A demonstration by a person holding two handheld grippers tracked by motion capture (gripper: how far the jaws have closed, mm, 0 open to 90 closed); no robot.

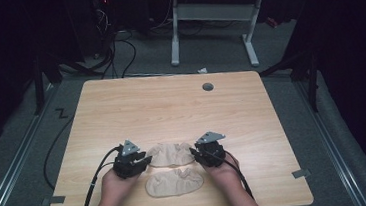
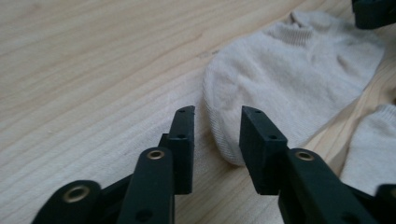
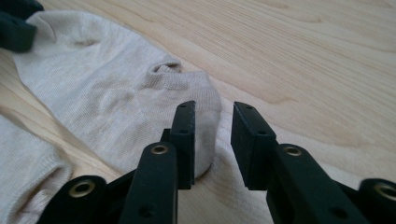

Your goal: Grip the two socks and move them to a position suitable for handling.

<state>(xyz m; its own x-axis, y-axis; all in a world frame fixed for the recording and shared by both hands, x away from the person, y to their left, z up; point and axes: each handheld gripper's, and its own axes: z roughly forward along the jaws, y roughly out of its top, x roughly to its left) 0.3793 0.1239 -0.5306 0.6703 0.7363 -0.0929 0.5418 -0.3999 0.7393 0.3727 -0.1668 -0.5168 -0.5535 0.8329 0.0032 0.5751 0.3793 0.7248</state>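
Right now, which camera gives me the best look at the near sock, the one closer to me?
The high view: it shows the whole near sock, lying flat and crumpled between the two hands. The left gripper view catches just one end of it at the right edge; the right gripper view, a corner at bottom left.

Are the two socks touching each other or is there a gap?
Apart. The high view shows a strip of bare table between the far sock and the near sock; the left gripper view shows wood between them too.
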